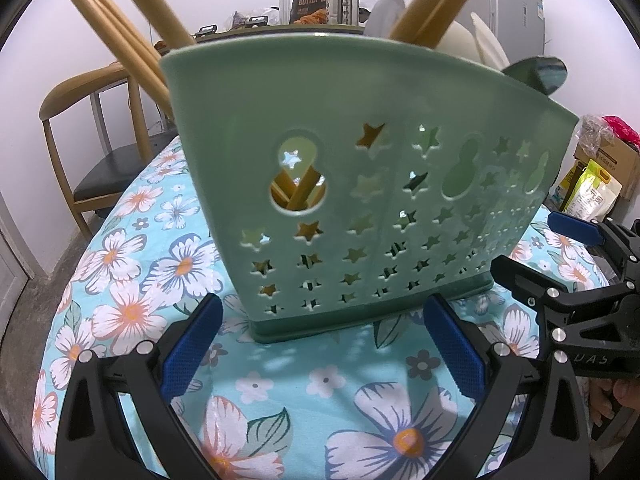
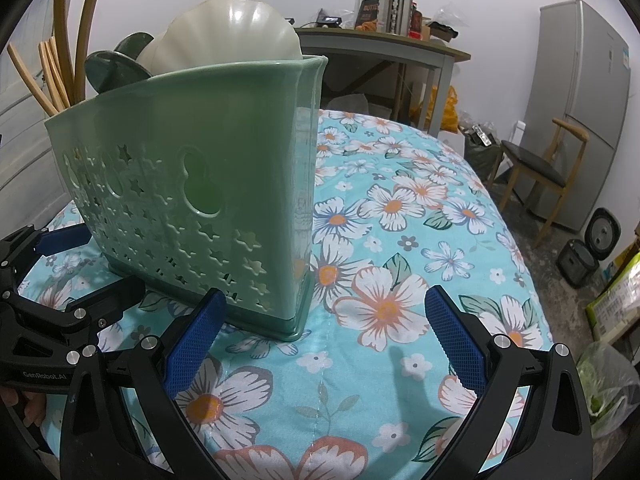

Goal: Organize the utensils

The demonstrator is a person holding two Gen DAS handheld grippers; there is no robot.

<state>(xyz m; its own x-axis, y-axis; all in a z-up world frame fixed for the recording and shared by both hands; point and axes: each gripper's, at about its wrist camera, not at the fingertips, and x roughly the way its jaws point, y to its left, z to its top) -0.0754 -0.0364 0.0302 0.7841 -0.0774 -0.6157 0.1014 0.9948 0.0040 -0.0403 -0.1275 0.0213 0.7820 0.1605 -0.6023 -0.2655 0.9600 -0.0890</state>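
Note:
A green plastic utensil holder with star-shaped cutouts stands upright on the floral tablecloth. Wooden chopsticks lean out of its top, beside white spoons and a dark green spoon. My left gripper stands open just in front of the holder's base, nothing between its fingers. In the right wrist view the same holder sits left of centre with white spoons, a dark green spoon and chopsticks in it. My right gripper is open and empty by the holder's near right corner.
The right gripper's body shows at the left view's right edge; the left gripper's body shows at the right view's left. A wooden chair stands left of the table. A side table, fridge, another chair lie beyond.

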